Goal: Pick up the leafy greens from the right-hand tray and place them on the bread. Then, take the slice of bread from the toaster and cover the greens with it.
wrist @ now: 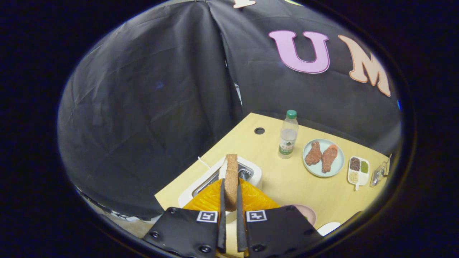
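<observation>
Right now the tool [231, 200] pinches a slice of bread [231, 175] edge-on, both fingers pressed to its faces, brown crust upward, held above the white toaster [251, 171] on the worktop [283, 182]. Beyond stand a green-capped water bottle [288, 135], a plate [335, 168] with 2 meat pieces, and a small 3-part dish [358, 171]; label unreadable
</observation>
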Motion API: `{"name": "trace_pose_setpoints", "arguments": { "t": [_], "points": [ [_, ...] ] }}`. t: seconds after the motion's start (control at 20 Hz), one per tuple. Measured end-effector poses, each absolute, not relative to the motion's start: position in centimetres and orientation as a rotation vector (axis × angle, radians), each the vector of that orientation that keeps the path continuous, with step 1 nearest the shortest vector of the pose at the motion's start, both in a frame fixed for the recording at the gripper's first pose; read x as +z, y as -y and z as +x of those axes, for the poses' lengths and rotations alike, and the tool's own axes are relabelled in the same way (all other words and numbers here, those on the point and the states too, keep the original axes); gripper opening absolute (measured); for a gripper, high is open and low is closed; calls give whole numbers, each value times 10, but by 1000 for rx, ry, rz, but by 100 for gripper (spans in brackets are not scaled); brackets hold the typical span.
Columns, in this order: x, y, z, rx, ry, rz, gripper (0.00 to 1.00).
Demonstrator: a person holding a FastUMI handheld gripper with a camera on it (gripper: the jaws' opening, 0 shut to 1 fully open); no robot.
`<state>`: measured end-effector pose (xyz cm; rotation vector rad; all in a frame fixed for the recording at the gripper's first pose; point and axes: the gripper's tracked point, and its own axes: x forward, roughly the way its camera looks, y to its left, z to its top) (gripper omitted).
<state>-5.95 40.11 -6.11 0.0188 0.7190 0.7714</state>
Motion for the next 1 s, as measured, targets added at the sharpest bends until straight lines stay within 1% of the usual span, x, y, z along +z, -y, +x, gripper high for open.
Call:
{"name": "trace_pose_setpoints", "arguments": {
  "t": [0.15,0.35,0.55,1.0],
  "points": [
    [-57,-376,-57,743,-704,29,15],
    [-70,-345,-63,701,-730,58,15],
    [-104,-316,-68,655,-779,56,15],
    [-175,-284,-84,586,-910,180,15]
  ]
}}
